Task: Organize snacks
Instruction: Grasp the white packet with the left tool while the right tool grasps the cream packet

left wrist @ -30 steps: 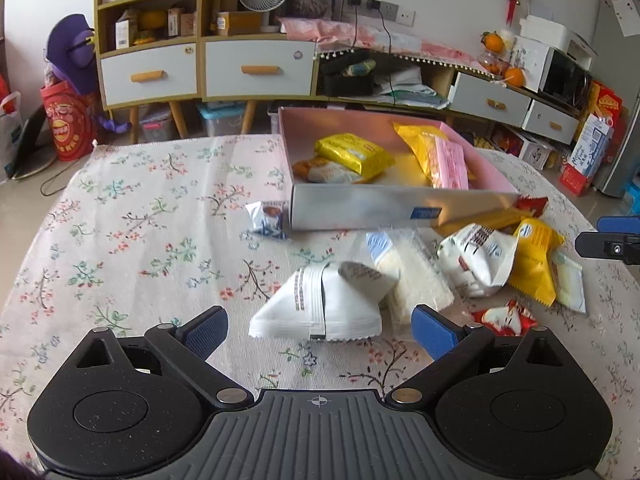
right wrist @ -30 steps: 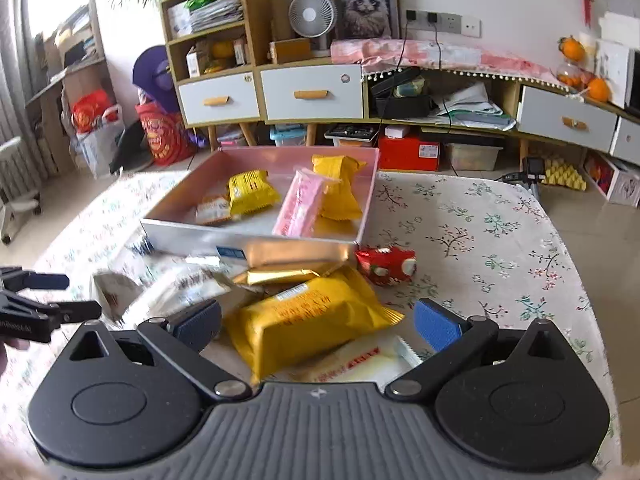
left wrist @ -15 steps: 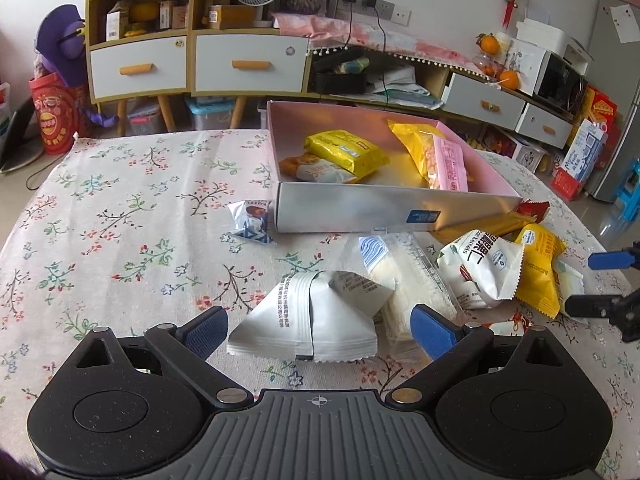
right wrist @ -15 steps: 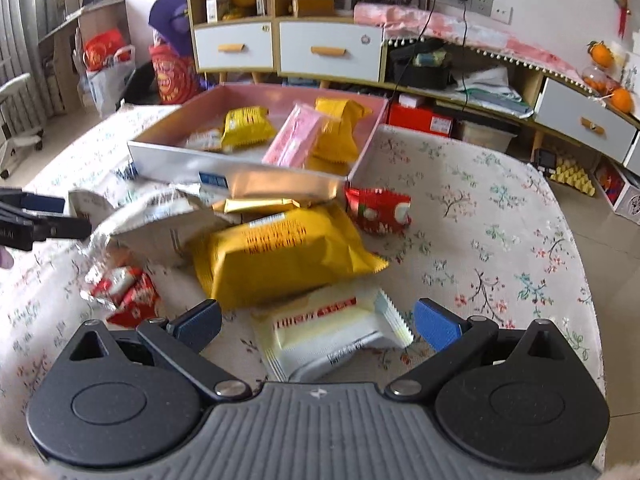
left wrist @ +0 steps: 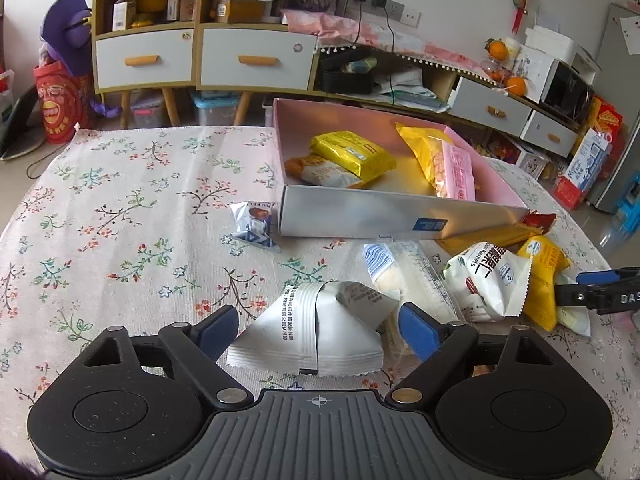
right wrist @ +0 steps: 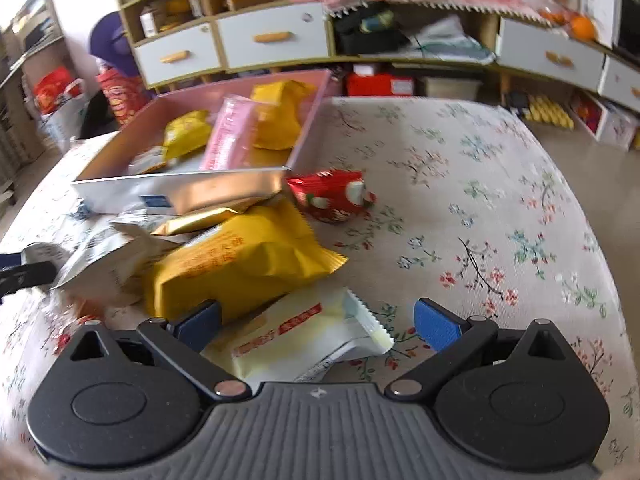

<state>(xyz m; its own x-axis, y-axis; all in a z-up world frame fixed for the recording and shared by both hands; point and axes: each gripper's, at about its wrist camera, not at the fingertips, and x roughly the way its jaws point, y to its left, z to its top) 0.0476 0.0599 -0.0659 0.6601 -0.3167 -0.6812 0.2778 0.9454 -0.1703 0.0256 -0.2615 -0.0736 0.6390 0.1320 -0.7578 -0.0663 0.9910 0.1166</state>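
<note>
Right gripper (right wrist: 316, 322) lowered over cream packet (right wrist: 304, 332); pink box (left wrist: 400, 216) holds four snacks.

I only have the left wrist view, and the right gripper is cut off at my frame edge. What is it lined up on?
Observer: The right gripper is open, straddling a pale yellow flat packet with a red label.
Operator: Anything crowding that packet?
Observer: The big yellow crinkled bag lies against its far edge.
Operator: And the red wrapper by the box?
Observer: The small red printed wrapper lies on the floral tablecloth, just off the silver-sided pink box corner, outside it.
</note>
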